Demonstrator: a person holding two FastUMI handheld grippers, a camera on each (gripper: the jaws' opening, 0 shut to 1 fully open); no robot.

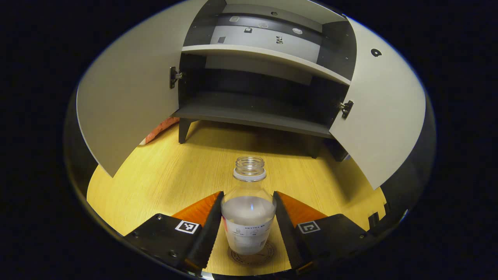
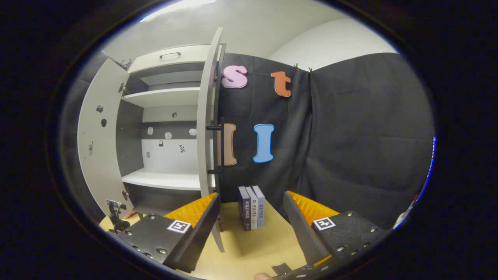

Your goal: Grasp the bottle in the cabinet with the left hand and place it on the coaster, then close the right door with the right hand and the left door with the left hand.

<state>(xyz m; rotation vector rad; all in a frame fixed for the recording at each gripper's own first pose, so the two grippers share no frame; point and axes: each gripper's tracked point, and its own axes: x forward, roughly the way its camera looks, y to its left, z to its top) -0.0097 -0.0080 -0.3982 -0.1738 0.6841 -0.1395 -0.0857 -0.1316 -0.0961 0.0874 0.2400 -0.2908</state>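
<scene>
The clear uncapped bottle (image 1: 248, 217) is seen standing upright on the round coaster (image 1: 253, 257) on the wooden tabletop (image 1: 163, 182), between the fingers of the left gripper (image 1: 248, 225), which flank its body closely; whether they press on it cannot be told. It is judged rigid, smooth, part-filled and spillable, best held mid-body. The right gripper (image 2: 251, 221) is spread wide, just beside the right door (image 2: 208, 128) edge. Both doors stand open, with free tabletop before the cabinet (image 1: 264, 77).

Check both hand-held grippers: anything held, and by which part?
The left hand-held gripper brackets the bottle at its lower body, over the coaster; finger contact can't be confirmed. The right hand-held gripper is open, holding nothing.
</scene>
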